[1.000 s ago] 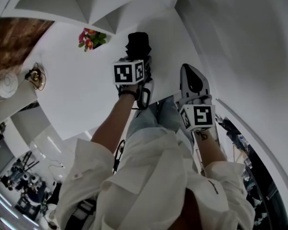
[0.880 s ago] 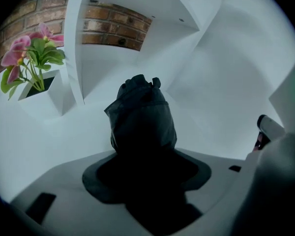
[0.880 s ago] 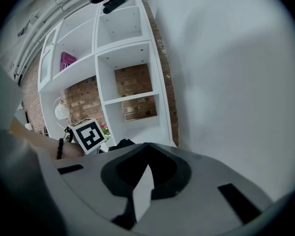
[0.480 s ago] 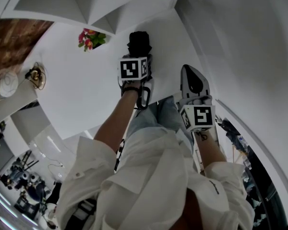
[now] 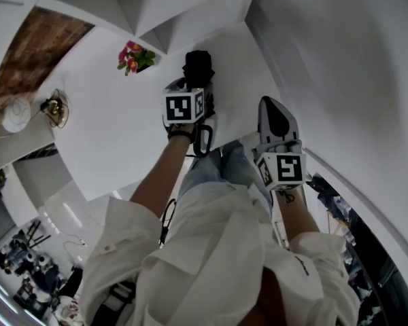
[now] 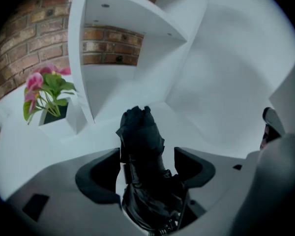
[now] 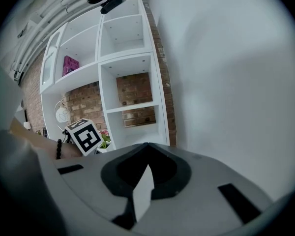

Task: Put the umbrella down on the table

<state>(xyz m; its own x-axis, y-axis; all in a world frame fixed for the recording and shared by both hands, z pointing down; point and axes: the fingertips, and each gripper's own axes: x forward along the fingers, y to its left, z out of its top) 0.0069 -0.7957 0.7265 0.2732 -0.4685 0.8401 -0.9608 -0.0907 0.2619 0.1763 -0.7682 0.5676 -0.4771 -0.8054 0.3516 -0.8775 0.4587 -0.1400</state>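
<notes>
A folded black umbrella (image 5: 198,66) lies on the white table (image 5: 115,128), pointing away from me. My left gripper (image 5: 196,85) is over its near end. In the left gripper view the umbrella (image 6: 142,146) runs between the two jaws of that gripper (image 6: 147,151). The jaws have just been opening, and a thin gap shows on each side, so the pads do not press on it. My right gripper (image 5: 269,102) hangs to the right, off the table's edge. Its jaw tips meet (image 7: 145,144) with nothing between them.
A pot of pink flowers (image 5: 136,56) (image 6: 44,95) stands at the back of the table beside a white shelf unit (image 6: 128,43) on a brick wall. A brass ornament (image 5: 54,107) and a white round object (image 5: 13,114) sit far left. A white wall (image 7: 236,82) rises on the right.
The head view has shifted slightly, with the flowers and shelf sliding right. Both grippers keep nearly the same places, the left one still over the umbrella's near end.
</notes>
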